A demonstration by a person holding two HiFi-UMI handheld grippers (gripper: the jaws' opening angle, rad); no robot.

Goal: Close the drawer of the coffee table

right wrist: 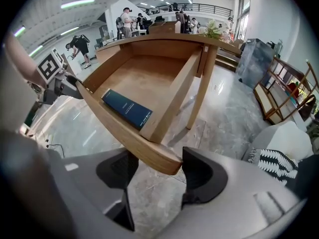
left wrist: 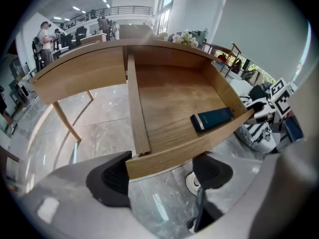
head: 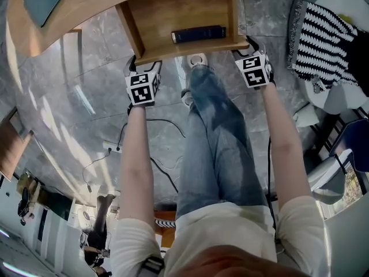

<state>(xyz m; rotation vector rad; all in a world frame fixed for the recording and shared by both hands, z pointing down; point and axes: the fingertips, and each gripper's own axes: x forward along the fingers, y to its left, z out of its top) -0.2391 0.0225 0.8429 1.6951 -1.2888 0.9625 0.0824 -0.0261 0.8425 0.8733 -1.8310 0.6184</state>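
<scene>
Tongs on the left [left wrist: 160, 174] and tongs on the right [right wrist: 158, 172] both stand open, each straddling a near corner of the drawer [head: 167, 16] front. The drawer is pulled well out of the counter [head: 86, 4]. An uneven push could skew it until it binds, and the dark book [head: 198, 34] may slide. Only the gripper views show the pads' gaps. Only the head view shows both corners together.
</scene>
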